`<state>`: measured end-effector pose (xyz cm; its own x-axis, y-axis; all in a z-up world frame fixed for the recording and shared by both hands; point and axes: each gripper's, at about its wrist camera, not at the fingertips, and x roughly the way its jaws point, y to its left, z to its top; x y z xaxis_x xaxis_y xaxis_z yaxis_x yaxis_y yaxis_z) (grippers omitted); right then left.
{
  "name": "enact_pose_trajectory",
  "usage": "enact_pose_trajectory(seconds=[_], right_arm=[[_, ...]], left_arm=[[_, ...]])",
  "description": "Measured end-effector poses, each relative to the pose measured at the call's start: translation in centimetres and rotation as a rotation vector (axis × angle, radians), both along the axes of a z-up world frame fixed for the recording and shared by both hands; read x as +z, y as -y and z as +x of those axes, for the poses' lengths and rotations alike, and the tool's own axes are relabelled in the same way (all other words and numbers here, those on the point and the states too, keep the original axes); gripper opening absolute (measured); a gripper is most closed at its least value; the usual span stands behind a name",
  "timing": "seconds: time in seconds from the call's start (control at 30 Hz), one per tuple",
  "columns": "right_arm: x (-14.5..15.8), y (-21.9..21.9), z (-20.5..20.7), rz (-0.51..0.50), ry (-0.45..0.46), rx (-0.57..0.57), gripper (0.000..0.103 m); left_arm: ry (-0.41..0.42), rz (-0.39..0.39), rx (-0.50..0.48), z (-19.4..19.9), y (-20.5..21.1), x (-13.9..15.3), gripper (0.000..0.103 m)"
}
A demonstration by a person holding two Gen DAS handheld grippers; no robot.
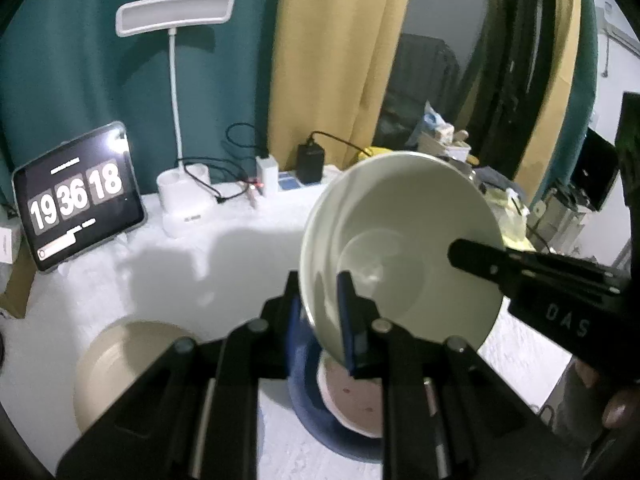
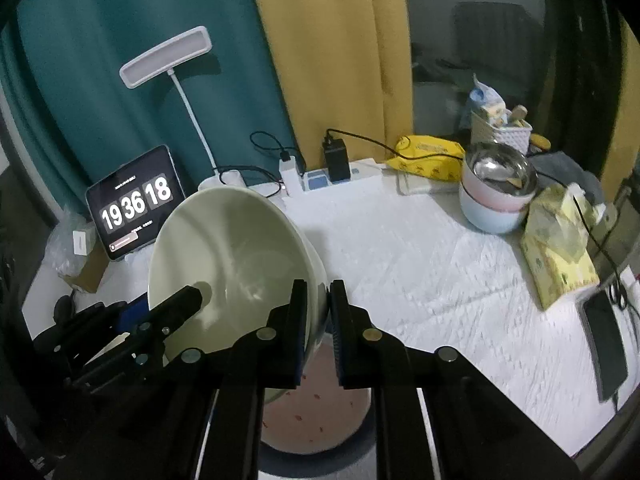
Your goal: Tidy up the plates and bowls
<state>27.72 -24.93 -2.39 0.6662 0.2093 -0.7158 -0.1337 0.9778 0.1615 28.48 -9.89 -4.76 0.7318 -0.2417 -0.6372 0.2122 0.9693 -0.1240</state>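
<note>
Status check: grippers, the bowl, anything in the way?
Left gripper and right gripper both shut on the bowl rim, opposite sides. Bowl tilted, off the table. Pink plate on blue plate directly beneath.

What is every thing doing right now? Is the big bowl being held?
Pale green bowl: lifted, tilted, held by both grippers.
Left gripper: shut on bowl's rim.
Right gripper: shut on bowl's rim.
Pink plate: lying on blue plate.
Beige plate: lying on table.
Tablet: on, showing clock.
</note>
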Motion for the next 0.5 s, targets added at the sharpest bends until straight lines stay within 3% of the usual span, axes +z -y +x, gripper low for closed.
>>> enact_pose_trajectory(seconds=[0.5], right_arm=[[-3.1,2.6,-2.3,0.029,-0.050,-0.026,0.012]], left_arm=[[-0.040,0.008,-0.039,-2.0,2.2,-2.2,0.017]])
